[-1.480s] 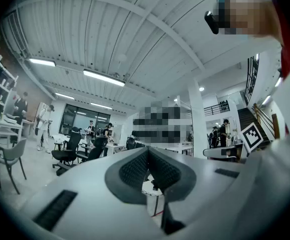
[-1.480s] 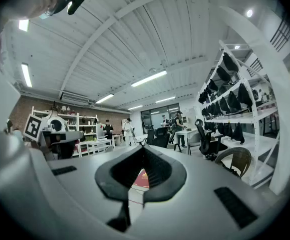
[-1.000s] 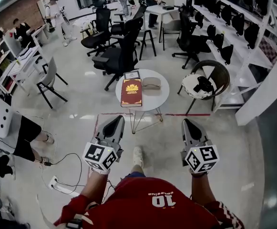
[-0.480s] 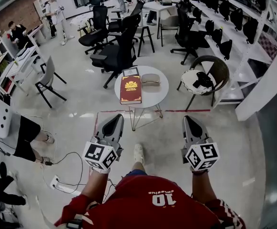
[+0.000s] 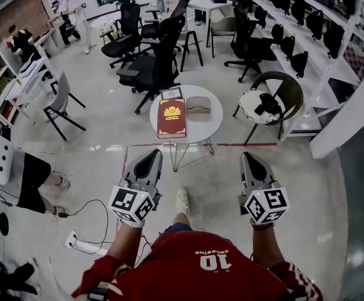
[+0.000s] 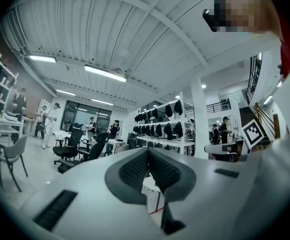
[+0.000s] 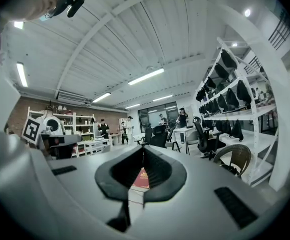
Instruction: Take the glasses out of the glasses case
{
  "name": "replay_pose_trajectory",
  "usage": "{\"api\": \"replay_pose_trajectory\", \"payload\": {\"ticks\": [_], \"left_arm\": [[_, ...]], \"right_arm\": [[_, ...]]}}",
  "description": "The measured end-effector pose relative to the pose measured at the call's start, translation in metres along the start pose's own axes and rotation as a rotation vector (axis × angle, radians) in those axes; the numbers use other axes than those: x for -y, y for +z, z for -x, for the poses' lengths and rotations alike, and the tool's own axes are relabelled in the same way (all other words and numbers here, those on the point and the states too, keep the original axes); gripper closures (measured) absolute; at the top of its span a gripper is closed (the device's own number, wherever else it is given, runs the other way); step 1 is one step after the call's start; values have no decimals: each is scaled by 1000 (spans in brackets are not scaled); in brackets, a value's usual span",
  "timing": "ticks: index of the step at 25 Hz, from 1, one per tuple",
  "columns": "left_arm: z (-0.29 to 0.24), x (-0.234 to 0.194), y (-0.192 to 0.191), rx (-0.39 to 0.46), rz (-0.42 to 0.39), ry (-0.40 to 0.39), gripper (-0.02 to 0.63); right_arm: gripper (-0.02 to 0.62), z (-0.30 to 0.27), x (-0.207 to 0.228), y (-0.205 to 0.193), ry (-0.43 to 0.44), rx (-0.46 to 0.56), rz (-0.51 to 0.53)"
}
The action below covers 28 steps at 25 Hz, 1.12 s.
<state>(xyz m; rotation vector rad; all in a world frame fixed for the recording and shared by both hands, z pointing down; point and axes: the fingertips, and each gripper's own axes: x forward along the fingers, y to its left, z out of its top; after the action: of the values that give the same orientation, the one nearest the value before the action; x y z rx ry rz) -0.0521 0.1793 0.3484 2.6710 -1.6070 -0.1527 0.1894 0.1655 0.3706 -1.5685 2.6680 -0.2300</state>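
Left gripper (image 5: 150,160): jaws pressed together, nothing between them; held low in front of the body, pointing forward.
Right gripper (image 5: 249,160): jaws likewise together and empty; level with the left.
Glasses case (image 5: 198,105): beige, lid down, well ahead of both grippers and roughly between their lines.
Glasses: not visible; judged to be inside the case.
Red book (image 5: 171,118): just beside the case, on the left gripper's side.
Bench (image 5: 214,121): small round white top, well apart from the grippers, bare floor between.
Step in hand: approach, by judgement; the case is untouched.
Method: close in until the case lies under both grippers, then part the jaws. Pin the case base with one gripper and raise the lid edge with the other. Hinge side cannot be told from here.
Risk: a light case may slide on the smooth top, and the book crowds the left-hand access.
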Motion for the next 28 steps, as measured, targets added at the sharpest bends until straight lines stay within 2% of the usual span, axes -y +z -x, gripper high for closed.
{"api": "replay_pose_trajectory", "payload": {"ticks": [17, 28], "left_arm": [[-106, -89, -6, -12, 18, 0, 598], [-182, -164, 13, -5, 13, -29, 598]], "right_arm": [[578, -136, 36, 9, 15, -24, -7], [578, -243, 42, 37, 27, -8, 1]]}}
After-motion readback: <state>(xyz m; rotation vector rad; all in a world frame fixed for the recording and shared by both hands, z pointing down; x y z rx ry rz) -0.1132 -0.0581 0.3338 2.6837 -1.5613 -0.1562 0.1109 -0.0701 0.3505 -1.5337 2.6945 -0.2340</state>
